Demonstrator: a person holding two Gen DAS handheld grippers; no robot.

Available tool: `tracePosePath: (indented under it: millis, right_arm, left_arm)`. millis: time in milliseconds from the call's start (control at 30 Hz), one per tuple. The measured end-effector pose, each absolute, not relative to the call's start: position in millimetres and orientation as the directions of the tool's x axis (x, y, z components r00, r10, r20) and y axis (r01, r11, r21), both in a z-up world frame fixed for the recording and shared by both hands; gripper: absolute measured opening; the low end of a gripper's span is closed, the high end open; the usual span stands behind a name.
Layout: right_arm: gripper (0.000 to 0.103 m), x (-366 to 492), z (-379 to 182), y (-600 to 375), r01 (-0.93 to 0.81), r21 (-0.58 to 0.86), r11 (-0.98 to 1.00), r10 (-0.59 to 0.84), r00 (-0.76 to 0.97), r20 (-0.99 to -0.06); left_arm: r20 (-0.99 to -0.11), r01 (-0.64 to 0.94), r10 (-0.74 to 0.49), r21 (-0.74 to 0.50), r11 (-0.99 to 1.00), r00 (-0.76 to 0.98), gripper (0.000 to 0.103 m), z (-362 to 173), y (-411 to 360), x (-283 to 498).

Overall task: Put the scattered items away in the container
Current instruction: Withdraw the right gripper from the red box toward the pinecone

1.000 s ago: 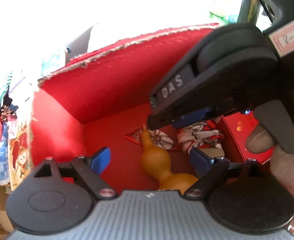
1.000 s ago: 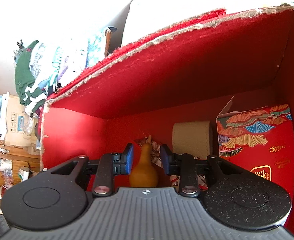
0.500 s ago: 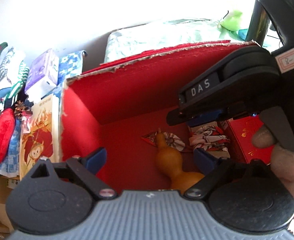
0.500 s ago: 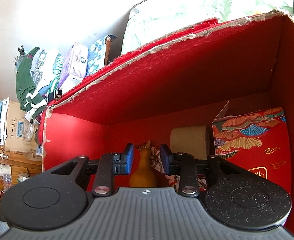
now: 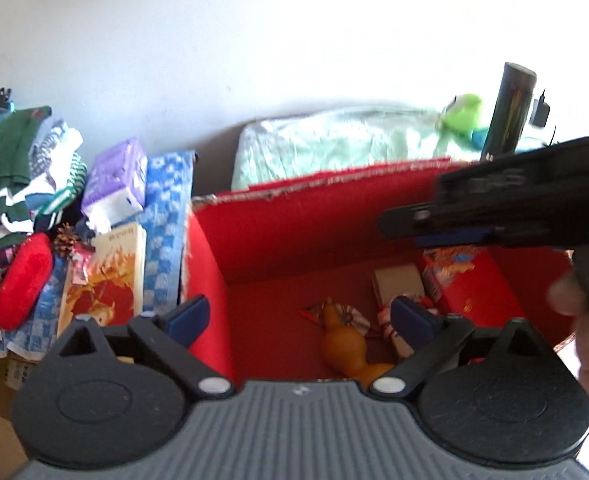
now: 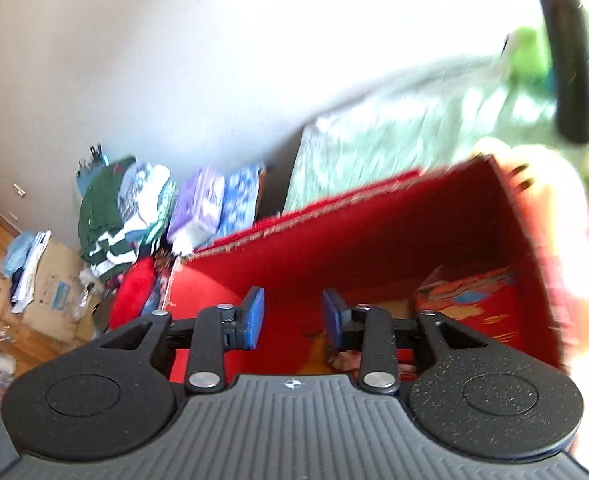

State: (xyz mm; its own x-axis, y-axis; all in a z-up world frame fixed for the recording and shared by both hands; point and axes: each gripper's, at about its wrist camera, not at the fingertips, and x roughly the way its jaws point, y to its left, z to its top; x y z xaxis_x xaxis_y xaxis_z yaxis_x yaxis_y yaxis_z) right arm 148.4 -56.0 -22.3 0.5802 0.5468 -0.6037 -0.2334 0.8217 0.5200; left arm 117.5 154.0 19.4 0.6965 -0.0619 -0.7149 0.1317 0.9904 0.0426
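Left of the red box (image 5: 278,236), a plush red cushion (image 5: 22,280) lies against a glossy picture book (image 5: 106,276) on blue-checked cloth (image 5: 166,232); behind them sit folded knitwear and a soft purple tissue pack (image 5: 114,180). The box itself is stiff card with a frayed, fuzzy rim and smooth red inner walls. On its floor lies a smooth orange gourd (image 5: 344,346) (double-bulbed, neck pointing toward the far wall), touching a patterned fabric piece (image 5: 350,316). Right of the gourd sit a tan cardboard roll (image 5: 398,284) and a printed red gift box (image 5: 470,284) at the box's right wall. The left gripper (image 5: 300,314) hangs above the box's near edge, blue pads spread wide, holding nothing. The right gripper (image 6: 292,316), over the box too, is parted moderately and empty.
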Motion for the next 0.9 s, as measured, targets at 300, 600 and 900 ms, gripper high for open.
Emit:
tracePosePath:
  millis: [300,600,900]
  right_arm:
    - [0.042,79.4,-4.8,-89.1,-0.239,0.468,0.851,0.495,0.663,-0.562]
    - [0.042,31.8,-9.5,-118.2,-0.315,0.368,0.875,0.481,0.652,-0.586]
    - [0.042,-3.8,-49.1,-163.9,-0.333,0.382,0.862,0.507,0.558,-0.657]
  left_arm:
    - [-0.618,0.15,-0.085,0.054,0.987,0.781,0.097,40.9,141.2,58.8]
    - [-0.612,0.125,-0.089,0.016,0.992,0.786,0.096,36.2,112.7,3.5]
    - [-0.672,0.075,-0.068,-0.019,0.997,0.737,0.086,9.1,73.7,-44.0]
